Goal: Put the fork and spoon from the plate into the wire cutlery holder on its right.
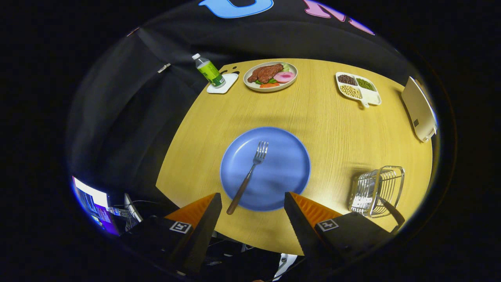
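Observation:
A blue plate point(282, 172) lies on the wooden table just ahead of my fingers. On it rests a fork point(249, 176), tines pointing away, its dark wooden handle overhanging the plate's near rim toward my left finger point(205, 219). The wire cutlery holder point(376, 190) stands to the right of the plate, beside my right finger point(299, 221). A dark handle point(391, 211) sticks out of the holder at a slant; its head is hidden among the wires. My gripper point(252, 203) hangs open above the near table edge, with nothing between its fingers.
At the far side of the table point(321, 113) stand a bottle point(210, 71) on a white coaster, a plate of food point(270, 76) and a divided dish of beans point(358, 88). A beige flat device point(419, 109) lies at the far right edge. A lit screen point(94, 203) glows beyond the table's left.

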